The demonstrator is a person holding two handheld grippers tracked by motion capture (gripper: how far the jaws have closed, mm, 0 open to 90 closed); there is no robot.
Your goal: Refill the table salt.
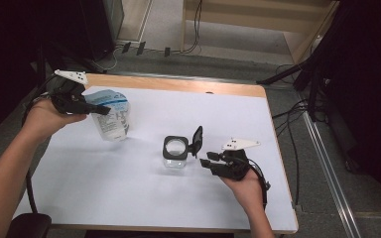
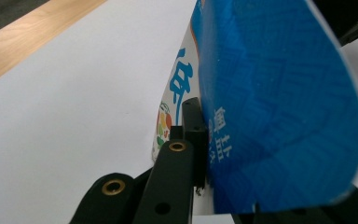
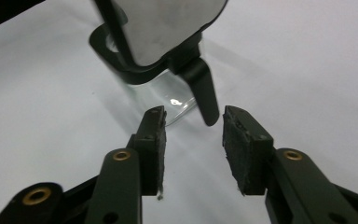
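A blue and white pouch (image 1: 113,119) stands at the table's far left, lifted slightly and tilted. My left gripper (image 1: 103,110) is shut on its upper edge; in the left gripper view the blue pouch (image 2: 270,107) runs between the jaws, with one black finger (image 2: 191,135) pressed against its side. Near the middle stands a clear square container (image 1: 175,157) with a black rim, its flip lid (image 1: 197,140) open and upright. My right gripper (image 1: 206,162) is open just right of it. In the right gripper view the container (image 3: 168,95) and its hanging lid tab (image 3: 206,95) lie just beyond the open gripper (image 3: 193,122).
A white sheet (image 1: 129,198) covers the table, with a wooden strip (image 1: 178,85) along the far edge. Cables and dark stands crowd the floor to the right (image 1: 302,114). A dark chair part (image 1: 27,225) sits at the near left corner.
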